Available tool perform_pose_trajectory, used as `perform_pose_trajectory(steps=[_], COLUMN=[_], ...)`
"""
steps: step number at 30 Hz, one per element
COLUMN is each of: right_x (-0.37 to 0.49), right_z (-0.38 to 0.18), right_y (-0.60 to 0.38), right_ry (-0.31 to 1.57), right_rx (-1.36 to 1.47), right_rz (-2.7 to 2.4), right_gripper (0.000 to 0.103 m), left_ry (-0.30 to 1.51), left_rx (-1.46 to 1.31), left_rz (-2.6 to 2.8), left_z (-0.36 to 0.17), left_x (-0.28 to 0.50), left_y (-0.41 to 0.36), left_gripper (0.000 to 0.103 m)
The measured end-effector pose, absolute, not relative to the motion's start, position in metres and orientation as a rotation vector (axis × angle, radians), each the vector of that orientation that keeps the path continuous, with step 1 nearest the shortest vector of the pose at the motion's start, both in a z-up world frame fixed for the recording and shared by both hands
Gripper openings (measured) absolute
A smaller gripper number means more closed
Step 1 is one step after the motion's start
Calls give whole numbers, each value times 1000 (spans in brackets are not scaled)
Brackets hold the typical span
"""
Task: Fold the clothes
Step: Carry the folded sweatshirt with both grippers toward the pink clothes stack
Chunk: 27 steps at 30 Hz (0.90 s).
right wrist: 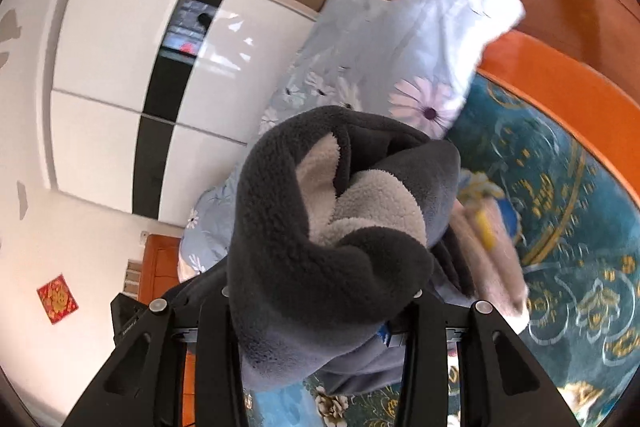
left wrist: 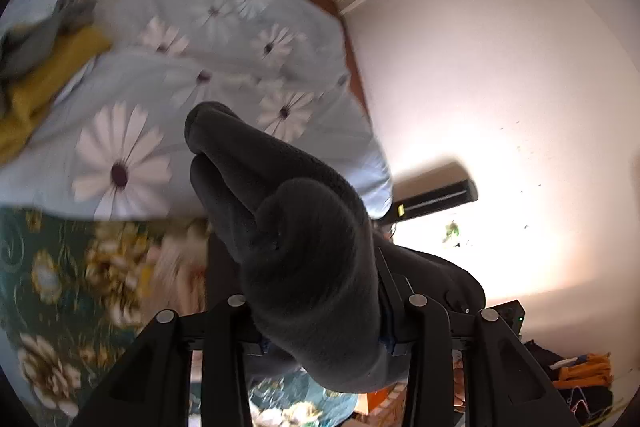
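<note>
A dark grey fleece garment (left wrist: 304, 239) is bunched between the fingers of my left gripper (left wrist: 320, 311), which is shut on it and holds it up off the bed. In the right wrist view the same garment (right wrist: 328, 227) shows its pale sherpa lining (right wrist: 372, 203). My right gripper (right wrist: 320, 307) is shut on it too. The cloth hides the fingertips of both grippers. A yellow garment (left wrist: 48, 79) and a grey one (left wrist: 36, 35) lie in a pile on the bed at the far left.
A light blue daisy-print quilt (left wrist: 208, 75) covers the bed, over a green floral sheet (left wrist: 52, 267). The orange wooden bed frame (right wrist: 560, 79) runs at the right. A white-and-black wardrobe (right wrist: 132, 79) stands at the left. A folded beige item (right wrist: 496, 251) lies on the sheet.
</note>
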State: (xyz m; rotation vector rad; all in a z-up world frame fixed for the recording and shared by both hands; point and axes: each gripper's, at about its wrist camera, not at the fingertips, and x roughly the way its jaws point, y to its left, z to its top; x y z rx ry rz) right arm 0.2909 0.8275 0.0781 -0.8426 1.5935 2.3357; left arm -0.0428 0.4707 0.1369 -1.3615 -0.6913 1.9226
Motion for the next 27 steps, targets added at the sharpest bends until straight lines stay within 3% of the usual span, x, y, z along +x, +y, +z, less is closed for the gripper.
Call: perform_pose_trajectory(steps=[5, 9, 15, 19, 21, 23, 27], right_x=[265, 273, 307, 344, 357, 363, 371], right_z=[127, 137, 66, -5, -27, -33, -39], right_y=[843, 852, 813, 800, 797, 792, 784], right_ry=[1484, 1476, 1564, 1716, 1782, 1784, 1802], right_rx=[-791, -703, -891, -899, -861, -840, -814], right_rz=[2471, 2504, 2412, 2205, 2141, 2131, 2105], right_gripper=[41, 41, 41, 40, 40, 40, 40], left_ry=[-709, -723, -622, -606, -613, -676, -870], left_rx=[-1208, -1328, -1621, -1720, -1718, -1727, -1764], left_rz=[1946, 1908, 1845, 1816, 1834, 1849, 1812], left_z=[175, 127, 16, -18, -21, -27, -55], left_x=[-56, -45, -3, 7, 6, -2, -25], left_y=[472, 469, 461, 454, 449, 442, 434], left_gripper=[38, 35, 30, 30, 39, 64, 76])
